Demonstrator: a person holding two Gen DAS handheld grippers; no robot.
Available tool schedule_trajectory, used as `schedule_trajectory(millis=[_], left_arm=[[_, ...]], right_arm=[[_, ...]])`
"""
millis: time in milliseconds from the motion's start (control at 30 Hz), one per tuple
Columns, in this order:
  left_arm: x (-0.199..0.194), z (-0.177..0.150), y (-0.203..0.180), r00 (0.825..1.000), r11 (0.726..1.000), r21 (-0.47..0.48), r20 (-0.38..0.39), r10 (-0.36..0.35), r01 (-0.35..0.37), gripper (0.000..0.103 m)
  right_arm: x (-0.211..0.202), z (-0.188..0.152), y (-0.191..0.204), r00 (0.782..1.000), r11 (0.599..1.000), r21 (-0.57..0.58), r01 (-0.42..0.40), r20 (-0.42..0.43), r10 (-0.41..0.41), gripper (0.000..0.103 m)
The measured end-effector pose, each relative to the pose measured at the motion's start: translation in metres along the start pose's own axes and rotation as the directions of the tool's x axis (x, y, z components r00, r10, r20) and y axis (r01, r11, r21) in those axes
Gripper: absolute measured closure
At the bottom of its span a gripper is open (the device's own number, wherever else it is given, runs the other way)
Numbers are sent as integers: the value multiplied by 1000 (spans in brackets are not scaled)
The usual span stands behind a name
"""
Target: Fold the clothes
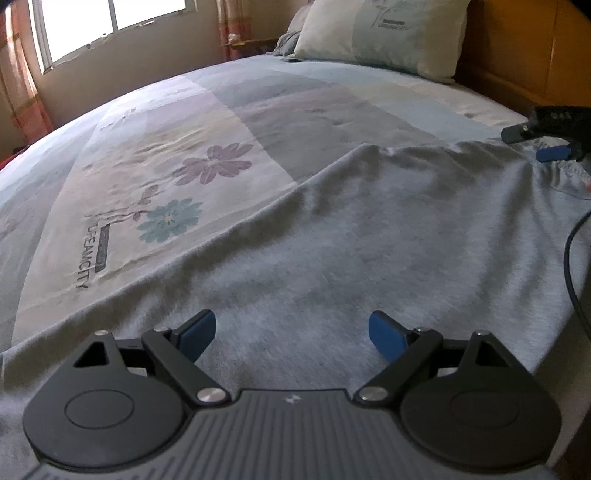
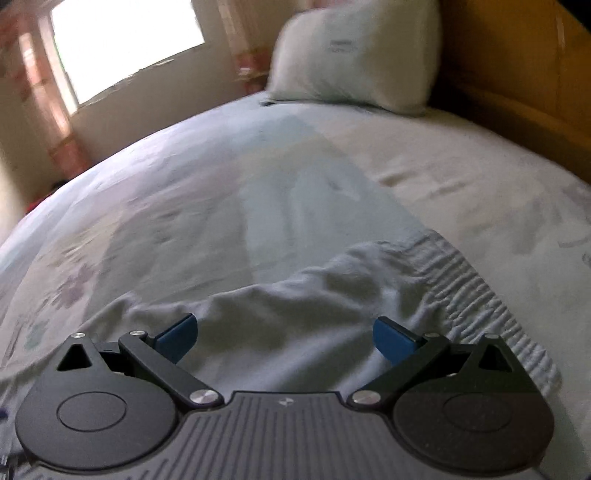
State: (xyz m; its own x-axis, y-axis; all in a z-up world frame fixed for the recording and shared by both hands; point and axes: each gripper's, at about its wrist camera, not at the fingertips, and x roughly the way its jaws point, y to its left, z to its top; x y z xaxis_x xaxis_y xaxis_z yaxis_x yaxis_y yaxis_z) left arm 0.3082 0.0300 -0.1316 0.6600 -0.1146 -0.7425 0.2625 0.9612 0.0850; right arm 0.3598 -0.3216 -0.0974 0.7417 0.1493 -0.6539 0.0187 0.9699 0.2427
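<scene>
- Grey soft knit garment (image 1: 351, 236) lies spread flat on the bed sheet (image 1: 258, 110), on the part of the bed far from the pillow; its far edge runs slanted across the sheet.
- One end of the garment has a gathered, ribbed band (image 2: 476, 291), seen in the right wrist view; the cloth beside this band is bunched in loose wrinkles.
- Left gripper (image 1: 291, 334), black with blue pads, hovers over the near part of the garment; its jaws stand wide apart and nothing is between them.
- Right gripper (image 2: 284, 336) is of the same kind and stands over the wrinkled end of the garment; its jaws are also wide apart, with only loose cloth below them.
- Pale sheet under the garment has printed flowers (image 1: 214, 164) in purple and teal, beside the garment's far edge.
- Light green pillow (image 1: 384, 33) leans on the wooden headboard (image 1: 524, 55), well apart from the garment.
- Bright window (image 1: 110, 26) with pink curtains is beyond the bed, to the left of the pillow.
</scene>
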Motion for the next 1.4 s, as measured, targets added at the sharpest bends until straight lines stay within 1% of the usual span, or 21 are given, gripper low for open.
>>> schedule_trajectory(millis=[133, 167, 233, 267, 300, 400, 500, 567, 633, 733, 767, 800, 867, 900, 1000, 1067, 1200, 1233, 1300, 1400], left_arm=[[-6, 0, -2, 1000, 1000, 9, 9, -6, 6, 13], [-7, 0, -2, 1000, 1000, 10, 9, -6, 6, 13], [-8, -1, -3, 1000, 1000, 10, 11, -6, 6, 13], [-9, -1, -3, 1000, 1000, 10, 11, -7, 7, 13], [-10, -1, -3, 1000, 1000, 11, 12, -7, 7, 13], [-13, -2, -5, 1000, 1000, 17, 17, -9, 9, 13], [-13, -2, -8, 1000, 1000, 20, 14, -13, 13, 13], [-13, -2, -10, 1000, 1000, 24, 13, -16, 16, 13], [-14, -2, -10, 1000, 1000, 26, 13, -14, 14, 13], [-16, -2, -9, 1000, 1000, 22, 18, -12, 12, 13], [-17, -2, -8, 1000, 1000, 17, 19, -15, 15, 13], [-17, -2, -7, 1000, 1000, 11, 19, -18, 17, 13], [-16, -2, -6, 1000, 1000, 3, 13, -17, 17, 13], [-16, -2, -6, 1000, 1000, 4, 10, -17, 16, 13], [-15, -3, -5, 1000, 1000, 6, 3, -13, 13, 13], [-16, -4, -4, 1000, 1000, 2, 2, -8, 8, 13], [-19, -2, 2, 1000, 1000, -15, 13, -3, 3, 13], [-20, -1, 3, 1000, 1000, -21, 17, -4, 5, 13], [-23, 1, 5, 1000, 999, -32, 27, -8, 9, 13], [-25, 1, 4, 999, 999, -31, 35, -17, 18, 13]], right_arm=[[-8, -23, 6, 996, 996, -90, -18, -89, 10, 0], [-9, -30, 5, 994, 994, -108, -3, -109, -8, 0], [-9, -43, -3, 989, 991, -117, 67, -124, -81, 0], [-14, -48, -6, 989, 990, -111, 86, -114, -98, 0], [-23, -51, -6, 992, 992, -99, 76, -96, -86, 0], [-47, -60, 2, 997, 996, -88, 13, -75, -20, 0], [-53, -74, 15, 996, 987, -159, -10, -85, -3, 0], [-49, -84, 21, 993, 976, -216, 22, -107, -46, 0], [-49, -92, 27, 987, 966, -247, 80, -115, -111, 0], [-66, -96, 48, 988, 961, -241, 134, -48, -149, 0], [-73, -98, 57, 989, 958, -251, 137, -18, -146, 0], [-78, -101, 67, 993, 952, -284, 118, 13, -119, 0], [-81, -109, 90, 997, 928, -365, 70, 33, -63, 0], [-80, -113, 100, 999, 916, -399, 52, 27, -44, 0], [-63, -126, 122, 999, 888, -460, 18, -35, -38, 0], [-54, -137, 123, 992, 887, -461, 12, -105, -68, 0], [-69, -138, 117, 993, 907, -421, 13, -102, -62, 0], [-74, -135, 120, 995, 908, -419, 14, -85, -55, 0], [-82, -131, 131, 999, 907, -421, 0, -42, -19, 0], [-82, -129, 148, 998, 905, -421, -55, -31, 47, 0]])
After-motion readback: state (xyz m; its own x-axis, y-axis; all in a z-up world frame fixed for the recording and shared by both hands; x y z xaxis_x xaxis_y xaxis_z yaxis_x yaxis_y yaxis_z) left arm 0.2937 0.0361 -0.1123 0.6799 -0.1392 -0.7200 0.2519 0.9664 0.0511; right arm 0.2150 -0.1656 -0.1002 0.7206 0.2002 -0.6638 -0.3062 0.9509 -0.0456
